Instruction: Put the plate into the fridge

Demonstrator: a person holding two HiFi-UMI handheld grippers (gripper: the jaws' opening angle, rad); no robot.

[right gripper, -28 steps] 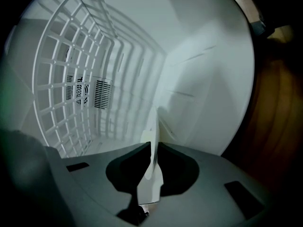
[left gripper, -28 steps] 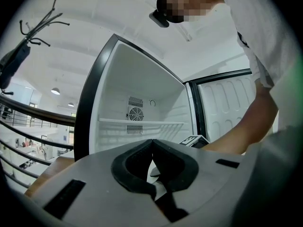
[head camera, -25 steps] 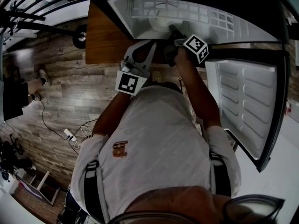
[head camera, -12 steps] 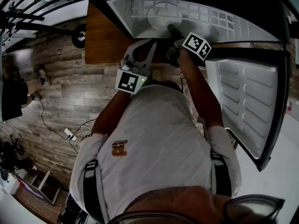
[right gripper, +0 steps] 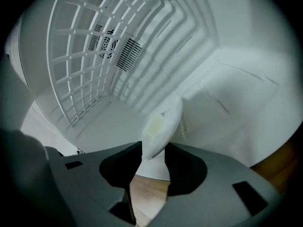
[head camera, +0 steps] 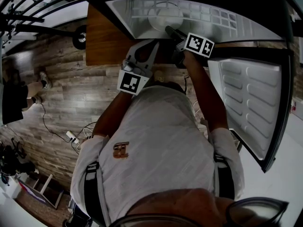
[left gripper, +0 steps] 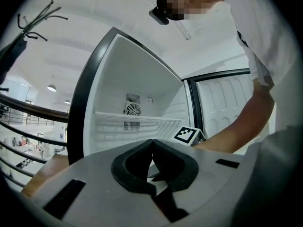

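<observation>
White plastic lines the fridge, and the plate is inside it, straight ahead of the right gripper. Its near rim stands between that gripper's jaws. The jaws have just been opening and now stand apart, so the pads no longer clamp the rim, though the left one looks to be touching it or just beside it. The wire shelf sits above and to the left of this gripper, so the plate is in the compartment under the shelf. Whether it lies flat on the fridge floor cannot be told from here, because it shows edge-on and tilted.

In the head view the plate shows as a pale disc just beyond the tips of the right gripper. The open door hangs off to that gripper's right. The left gripper is outside the fridge, near the right one and level, with its jaws together on nothing.

This looks like the release step, with the placing nearly done. The next move probably calls for drawing the right gripper straight back along its own line. Its jaws should stay wide so neither pad drags the rim and pulls the plate out. After that the door could be swung shut.
</observation>
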